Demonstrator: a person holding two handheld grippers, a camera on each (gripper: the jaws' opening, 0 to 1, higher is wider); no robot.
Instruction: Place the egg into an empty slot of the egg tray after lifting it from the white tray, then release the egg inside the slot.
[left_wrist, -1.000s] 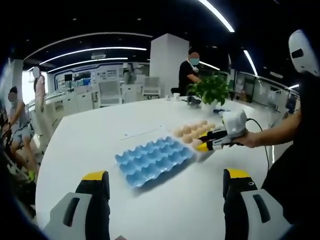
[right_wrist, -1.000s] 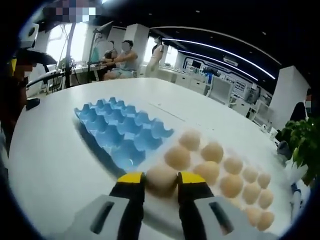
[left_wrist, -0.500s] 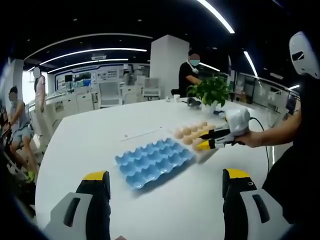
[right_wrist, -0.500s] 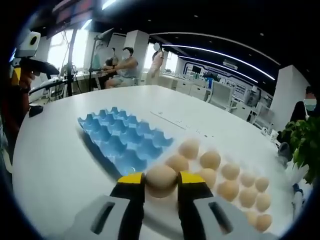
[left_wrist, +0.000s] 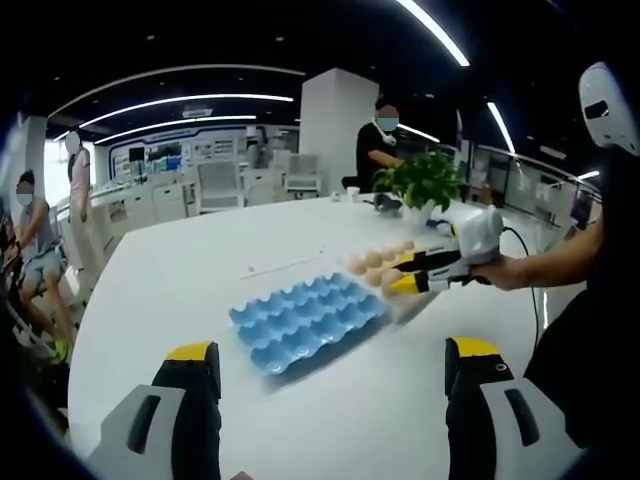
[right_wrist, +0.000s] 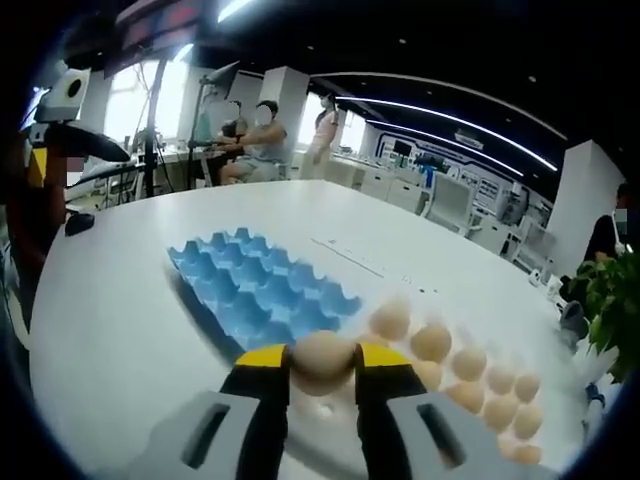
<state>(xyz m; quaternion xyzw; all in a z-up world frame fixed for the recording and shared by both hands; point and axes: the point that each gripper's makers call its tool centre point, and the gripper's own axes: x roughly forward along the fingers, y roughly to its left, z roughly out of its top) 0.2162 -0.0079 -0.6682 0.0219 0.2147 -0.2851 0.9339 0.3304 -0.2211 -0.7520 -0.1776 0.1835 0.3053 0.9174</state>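
r claw (right_wrist: 322, 372) grips tan egg (right_wrist: 322, 362)

An open-plan office or lab: a big round white table (left_wrist: 200, 290), white desks and chairs (left_wrist: 220, 185) beyond the tongs, curved ceiling light strips (left_wrist: 180, 100), seated people (right_wrist: 255, 135), a potted plant (left_wrist: 425, 180).

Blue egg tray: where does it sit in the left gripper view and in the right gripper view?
Left gripper view: the blue egg tray lies mid-frame on the white table, left of the right gripper.
Right gripper view: the tray is left of centre, above the right gripper, which is shut on an egg.
Shared landmark: the rows of eggs beside the tray.
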